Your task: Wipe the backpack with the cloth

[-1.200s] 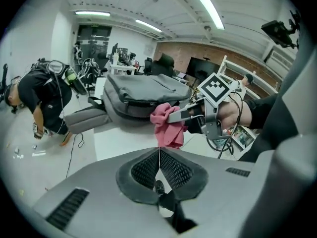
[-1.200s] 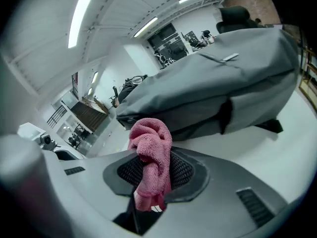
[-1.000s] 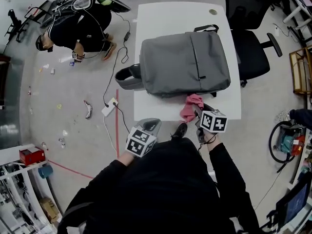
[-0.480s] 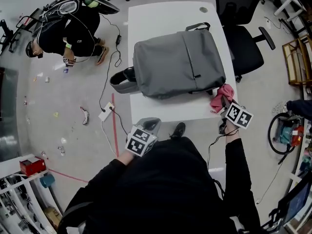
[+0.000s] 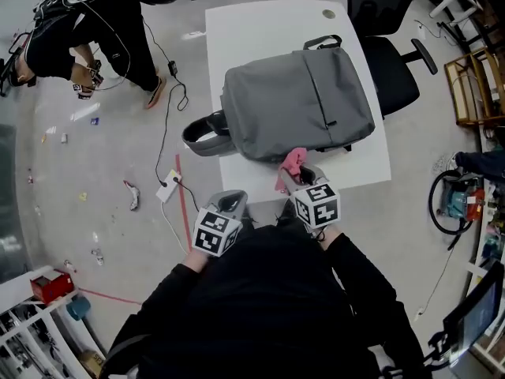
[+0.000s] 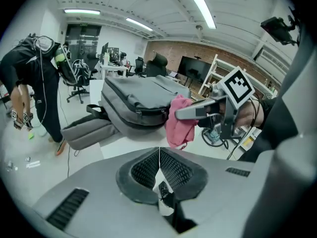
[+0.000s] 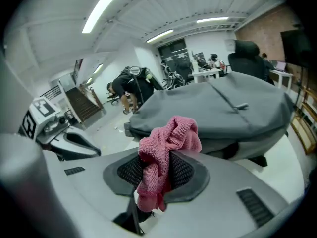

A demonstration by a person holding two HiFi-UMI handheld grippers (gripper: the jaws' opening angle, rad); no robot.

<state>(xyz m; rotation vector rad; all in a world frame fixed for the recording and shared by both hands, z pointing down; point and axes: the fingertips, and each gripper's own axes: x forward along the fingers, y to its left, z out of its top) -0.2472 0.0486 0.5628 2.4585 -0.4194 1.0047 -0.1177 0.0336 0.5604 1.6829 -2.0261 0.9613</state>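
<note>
The grey backpack (image 5: 296, 101) lies flat on the white bench (image 5: 252, 30). The right claw (image 7: 157, 175) is clenched on the pink cloth (image 7: 166, 148), holding it at the backpack's near edge. The left claw (image 6: 158, 170), clenched on nothing, hangs apart from the backpack's near-left corner.

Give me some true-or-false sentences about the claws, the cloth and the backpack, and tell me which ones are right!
1. The right claw grips a pink cloth. True.
2. The left claw holds a sponge. False: it is shut on nothing.
3. The backpack lies on the floor. False: it lies on the white table.
4. The backpack is grey. True.
</note>
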